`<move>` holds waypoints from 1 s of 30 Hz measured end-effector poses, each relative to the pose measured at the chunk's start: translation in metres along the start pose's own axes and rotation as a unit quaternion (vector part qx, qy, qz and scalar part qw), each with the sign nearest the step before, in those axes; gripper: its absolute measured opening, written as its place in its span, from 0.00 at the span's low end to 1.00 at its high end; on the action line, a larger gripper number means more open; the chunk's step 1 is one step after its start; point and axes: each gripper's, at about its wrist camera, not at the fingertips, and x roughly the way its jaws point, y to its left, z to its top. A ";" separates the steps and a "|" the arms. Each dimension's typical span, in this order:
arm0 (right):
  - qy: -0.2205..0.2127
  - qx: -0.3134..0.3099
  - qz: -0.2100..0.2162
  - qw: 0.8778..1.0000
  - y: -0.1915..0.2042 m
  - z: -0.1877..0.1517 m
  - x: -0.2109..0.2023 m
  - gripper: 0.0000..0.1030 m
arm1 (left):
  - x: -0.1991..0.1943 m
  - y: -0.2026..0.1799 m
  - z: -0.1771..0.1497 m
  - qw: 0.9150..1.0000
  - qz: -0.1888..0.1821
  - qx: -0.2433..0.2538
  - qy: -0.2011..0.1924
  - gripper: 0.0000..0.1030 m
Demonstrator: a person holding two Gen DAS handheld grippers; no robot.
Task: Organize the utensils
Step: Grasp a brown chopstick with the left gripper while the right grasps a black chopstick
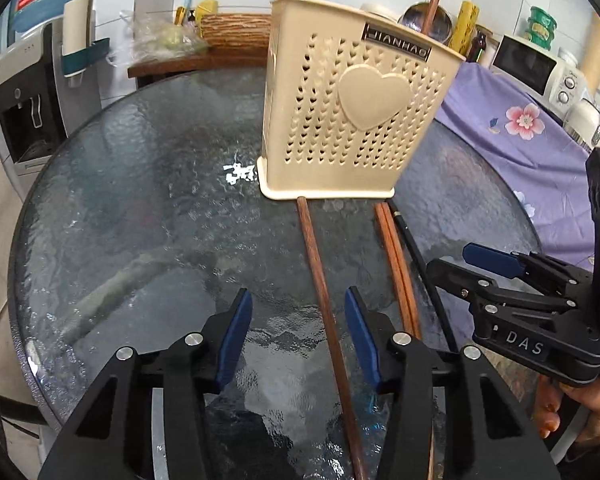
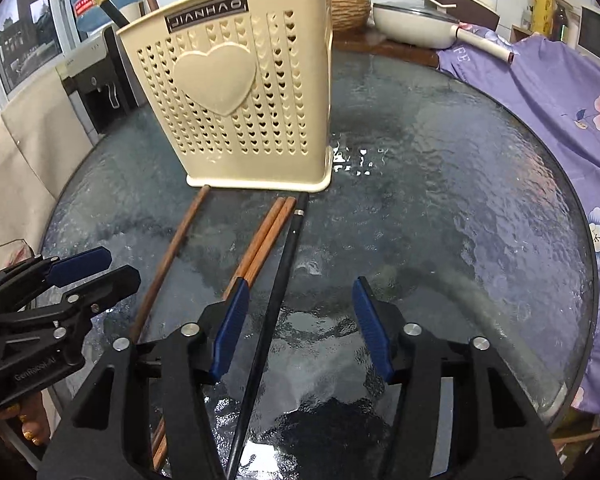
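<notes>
On the round table [image 1: 140,168] of rippled, blue-grey textured glass stands a cream plastic utensil holder [image 1: 352,108], upright, its wall pierced with rows of little heart-shaped holes and carrying one big raised heart and a dark nameplate; a few stick handles poke up out of its top; in front of its base lie four long thin utensils, all running lengthways from the holder towards the cameras; a single dark brown wooden chopstick [image 1: 320,280] lies alone on one side; a pair of lighter reddish-brown chopsticks [image 2: 266,236] lie side by side and touching; just beside them, a glossy black chopstick [image 2: 284,264] with a small silver band near its far end; now the left gripper [image 1: 299,334], black frame with ribbed blue pads, stands partly open, and the dark brown chopstick passes between its fingers, close to the right-hand pad, with no pad pressing on it; over in the right wrist view, the right gripper [image 2: 299,328] is also about half open, and the black chopstick runs through its gap nearer the left pad, untouched as far as I can see; the reddish pair slips behind that left pad; each gripper shows in the other's view, low over the glass.
</notes>
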 end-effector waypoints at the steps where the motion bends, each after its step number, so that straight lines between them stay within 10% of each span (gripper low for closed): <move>1: 0.003 -0.003 -0.005 1.000 0.001 0.001 0.001 0.50 | 0.002 0.000 0.000 1.000 0.000 -0.001 0.003 0.44; 30: 0.031 -0.021 -0.034 0.999 0.025 0.020 0.031 0.30 | 0.046 -0.025 0.033 0.998 0.042 0.043 0.026 0.15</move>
